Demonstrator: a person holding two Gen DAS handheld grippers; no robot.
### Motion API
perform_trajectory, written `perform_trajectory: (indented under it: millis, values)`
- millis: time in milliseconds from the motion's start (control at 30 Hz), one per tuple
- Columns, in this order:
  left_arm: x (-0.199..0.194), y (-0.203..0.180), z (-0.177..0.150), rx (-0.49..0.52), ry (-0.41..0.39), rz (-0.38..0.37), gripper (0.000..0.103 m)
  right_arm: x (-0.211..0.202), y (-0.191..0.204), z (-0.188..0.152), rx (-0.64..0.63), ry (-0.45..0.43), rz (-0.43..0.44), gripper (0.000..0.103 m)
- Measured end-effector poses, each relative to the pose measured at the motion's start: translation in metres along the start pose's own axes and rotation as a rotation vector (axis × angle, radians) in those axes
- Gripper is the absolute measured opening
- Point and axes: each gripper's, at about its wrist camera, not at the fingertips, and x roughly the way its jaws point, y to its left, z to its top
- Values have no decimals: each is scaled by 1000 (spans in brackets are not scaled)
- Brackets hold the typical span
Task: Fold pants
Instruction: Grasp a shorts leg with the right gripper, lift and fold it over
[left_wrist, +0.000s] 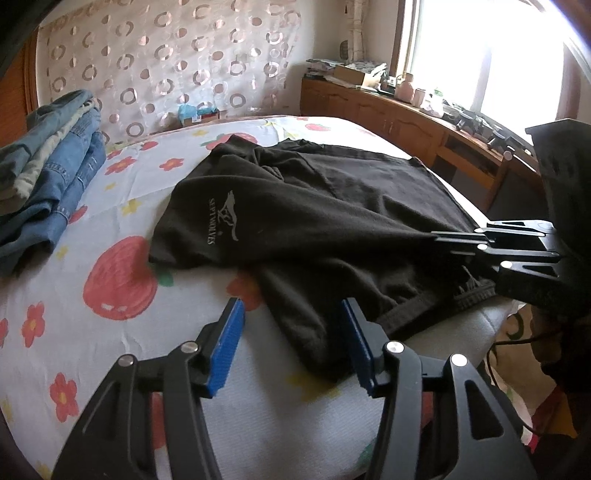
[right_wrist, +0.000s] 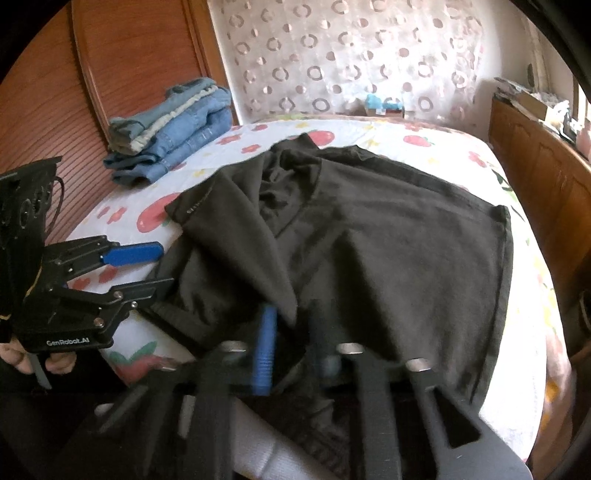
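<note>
Pants (left_wrist: 317, 206): soft, limp, bunches easily. Right gripper (left_wrist: 437, 236) clamped on near edge; left gripper (left_wrist: 291, 343) half-open, hem (left_wrist: 399, 317) just ahead — pinch there.

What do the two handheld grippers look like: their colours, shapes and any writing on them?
Both are black, with angular linkage fingers, cut-out slots and silver pivot pins. The left gripper has ribbed blue pads and white "GenRobot.AI" lettering on its body. The right gripper shows a blue pad and a thin black cable.
</note>
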Motion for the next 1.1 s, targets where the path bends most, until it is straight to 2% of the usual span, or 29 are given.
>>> perform_trajectory:
  millis: [33,133,433,633,833,1100]
  values:
    - [-1,1,0,-6,-2,-3,53,-2,1,0,-1,-9,1,2]
    - [-7,3,1,-23,-19,-16,53,-13,6,2,-15,-54,0,1]
    - [-20,-1,11,-15,-58,-18,53,-57,9,19,-21,-162,-21,0]
    - [-19,-8,21,-1,-47,-16,53,-91,-3,18,-9,-216,-67,0]
    - [-15,-19,32,25,-47,-33,53,-108,-23,-1,35,-215,-105,1]
    - [-5,-30,30,47,-21,-40,53,-105,-40,-27,98,-160,-118,1]
